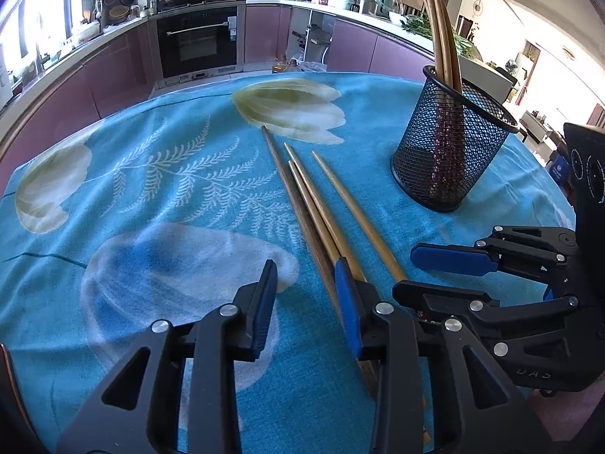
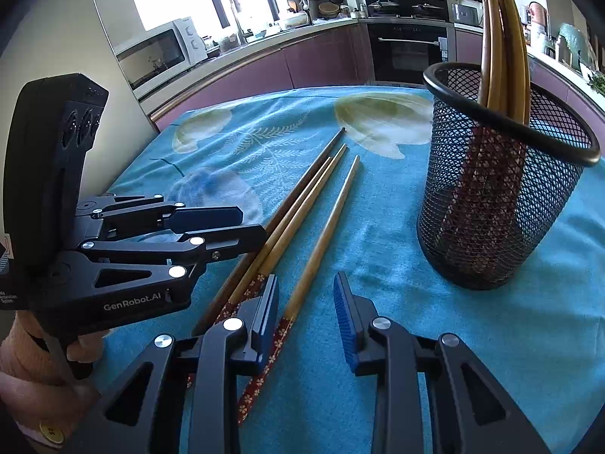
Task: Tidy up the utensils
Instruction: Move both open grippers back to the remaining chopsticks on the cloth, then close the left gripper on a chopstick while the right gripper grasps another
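1. Where the left wrist view begins, the left gripper (image 1: 304,295) sits low over the blue floral tablecloth (image 1: 151,204), its jaws spread with nothing between them; its right blue pad lies against the near ends of the loose chopsticks.
2. Right gripper (image 2: 305,312) is likewise spread and holds nothing. Its fingers straddle the patterned red handle end of the single light chopstick (image 2: 329,230), the left pad touching or just beside it; contact cannot be confirmed.
3. Each gripper shows in the other's view: the right gripper (image 1: 450,259) lies to the right of the left one, and the left gripper (image 2: 211,223) lies to the left of the right one, both just above the cloth.
4. Four chopsticks lie flat on the tablecloth, tips pointing away. A dark brown chopstick (image 1: 287,189) is leftmost; a touching pair of light chopsticks (image 1: 314,204) lies just beside it; the single light chopstick (image 1: 351,212) lies slightly apart on the right.
5. Black mesh holder (image 1: 453,140) stands upright on the cloth, farther back and to the right of the loose chopsticks, well apart from them.
6. Several light chopsticks (image 1: 440,22) already stand in the holder, leaning against its rim, red patterned ends down.
7. Beyond the table: purple kitchen cabinets (image 1: 113,72), a built-in oven (image 1: 196,41) and a microwave (image 2: 159,49).
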The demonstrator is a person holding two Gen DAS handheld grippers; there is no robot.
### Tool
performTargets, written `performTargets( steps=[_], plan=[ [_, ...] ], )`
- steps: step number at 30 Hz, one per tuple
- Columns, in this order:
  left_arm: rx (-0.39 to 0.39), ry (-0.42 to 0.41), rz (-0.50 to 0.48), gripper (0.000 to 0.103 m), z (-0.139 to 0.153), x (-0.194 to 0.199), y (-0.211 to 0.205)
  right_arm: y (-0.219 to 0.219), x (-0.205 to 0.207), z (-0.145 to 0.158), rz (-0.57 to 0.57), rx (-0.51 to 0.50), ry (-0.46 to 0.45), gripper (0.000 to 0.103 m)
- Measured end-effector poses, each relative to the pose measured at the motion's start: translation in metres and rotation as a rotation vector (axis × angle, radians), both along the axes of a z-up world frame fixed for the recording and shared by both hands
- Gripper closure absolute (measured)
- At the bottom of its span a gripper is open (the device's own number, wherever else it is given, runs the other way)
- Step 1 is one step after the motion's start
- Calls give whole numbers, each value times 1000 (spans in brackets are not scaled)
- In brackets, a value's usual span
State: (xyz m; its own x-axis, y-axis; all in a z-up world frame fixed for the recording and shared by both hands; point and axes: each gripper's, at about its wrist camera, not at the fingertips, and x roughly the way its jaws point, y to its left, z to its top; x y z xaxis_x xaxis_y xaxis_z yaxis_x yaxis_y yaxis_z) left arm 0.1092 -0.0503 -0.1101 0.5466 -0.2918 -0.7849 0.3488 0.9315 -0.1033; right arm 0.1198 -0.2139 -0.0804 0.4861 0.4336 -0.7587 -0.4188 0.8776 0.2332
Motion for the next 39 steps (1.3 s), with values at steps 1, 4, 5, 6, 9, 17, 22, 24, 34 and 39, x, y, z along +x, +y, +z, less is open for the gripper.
performTargets(
  steps=[1,4,5,6,9,17,22,24,34,39],
  plan=[
    [8,-4,-1,68,0,0,-1,1,2,0,-1,-3,-1,74],
    [8,4,-3,70,0,4,-1,4,6,0,-7,-4,-3,74],
    [0,10,-2,70,-1,6,0,5,7,0,-9,-5,-4,74],
    [-9,17,-2,71,-1,7,1,6,8,0,-11,-5,-4,75],
    [-5,13,-6,76,-2,7,-1,6,10,-1,-16,-6,-4,77],
    [-13,21,-5,85,-3,5,-3,3,13,-2,-26,0,4,83],
    [-7,31,-1,86,-3,11,-3,2,15,-2,-28,4,8,83],
    [-7,31,5,89,-3,11,-3,1,15,-2,-28,6,9,83],
    [-48,47,59,94,-5,-7,7,-4,13,-3,-31,14,14,87],
    [-52,65,42,94,-6,-20,5,-9,11,-2,-35,15,25,91]
  ],
)
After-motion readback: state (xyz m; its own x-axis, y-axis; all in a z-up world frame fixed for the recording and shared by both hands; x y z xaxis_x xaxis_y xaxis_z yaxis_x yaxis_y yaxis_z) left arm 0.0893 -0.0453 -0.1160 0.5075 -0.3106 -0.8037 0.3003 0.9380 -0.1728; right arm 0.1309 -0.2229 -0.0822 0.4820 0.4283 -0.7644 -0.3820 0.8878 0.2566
